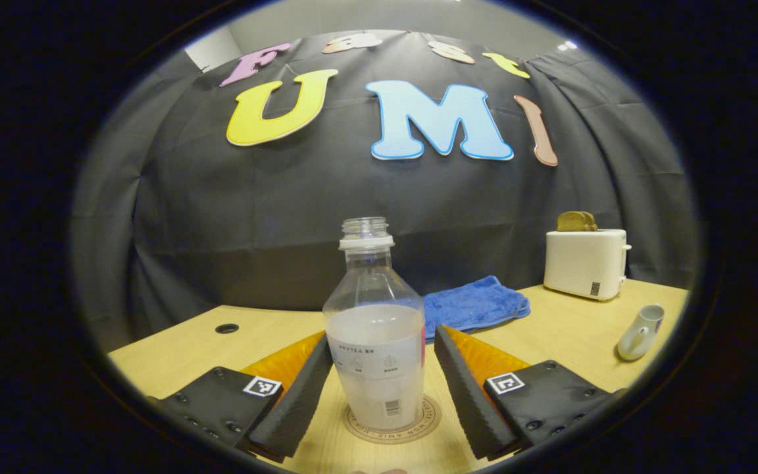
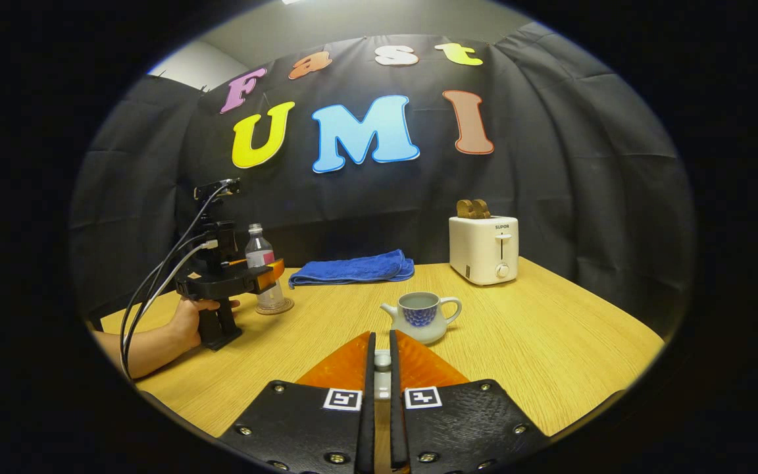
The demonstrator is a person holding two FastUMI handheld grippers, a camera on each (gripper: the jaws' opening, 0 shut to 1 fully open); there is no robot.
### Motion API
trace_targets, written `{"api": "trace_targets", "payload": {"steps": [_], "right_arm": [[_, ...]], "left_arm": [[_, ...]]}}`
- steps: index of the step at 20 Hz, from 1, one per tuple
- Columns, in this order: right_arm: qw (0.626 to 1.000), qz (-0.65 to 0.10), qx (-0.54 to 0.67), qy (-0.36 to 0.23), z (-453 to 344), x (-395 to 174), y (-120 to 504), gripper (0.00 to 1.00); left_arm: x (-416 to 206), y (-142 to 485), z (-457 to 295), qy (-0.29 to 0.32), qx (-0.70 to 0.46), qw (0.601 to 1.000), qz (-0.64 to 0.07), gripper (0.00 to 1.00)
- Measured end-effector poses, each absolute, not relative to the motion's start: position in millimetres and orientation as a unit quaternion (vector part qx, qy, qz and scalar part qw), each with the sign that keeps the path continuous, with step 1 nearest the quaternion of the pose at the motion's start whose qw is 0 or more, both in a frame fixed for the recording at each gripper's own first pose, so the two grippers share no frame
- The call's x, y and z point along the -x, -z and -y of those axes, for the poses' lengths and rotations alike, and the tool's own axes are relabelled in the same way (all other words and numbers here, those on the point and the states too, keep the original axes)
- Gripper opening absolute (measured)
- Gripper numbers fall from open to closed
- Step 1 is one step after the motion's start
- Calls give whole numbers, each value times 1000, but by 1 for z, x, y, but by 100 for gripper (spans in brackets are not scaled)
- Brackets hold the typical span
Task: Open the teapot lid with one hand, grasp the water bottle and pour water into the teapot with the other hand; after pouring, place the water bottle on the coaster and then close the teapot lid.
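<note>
Water bottle stood upright on the coaster, with no cap on, and your left gripper had its jaws wide on both sides of it, not touching. That looked like you were setting the bottle down there or just letting it go, because the coaster is where it belongs after pouring.

Your right gripper was held low over the surface, and its jaws were narrow with something small and pale pinched between them. That was likely the lid, held out of the way so the pot stayed open. The teapot sat just ahead of those jaws with its top open, near enough for you to put the lid back. A blue towel and a toaster sat farther back.
</note>
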State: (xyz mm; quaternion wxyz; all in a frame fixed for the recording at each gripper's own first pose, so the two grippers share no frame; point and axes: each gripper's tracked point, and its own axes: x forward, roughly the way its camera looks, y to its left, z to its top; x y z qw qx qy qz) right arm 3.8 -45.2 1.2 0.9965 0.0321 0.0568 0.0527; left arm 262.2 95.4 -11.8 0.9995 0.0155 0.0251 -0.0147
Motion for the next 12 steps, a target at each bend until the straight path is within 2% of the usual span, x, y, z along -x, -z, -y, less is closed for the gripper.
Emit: {"api": "trace_targets", "payload": {"steps": [5,12], "right_arm": [[997,-49,-28,-49,47,-5,-3,10],[999,-41,2,-26,60,-46,-4,10]], "left_arm": [[-227,2,-98,1,-31,999,-19,100],[-157,-11,-95,-3,17,1000,-20,100]]}}
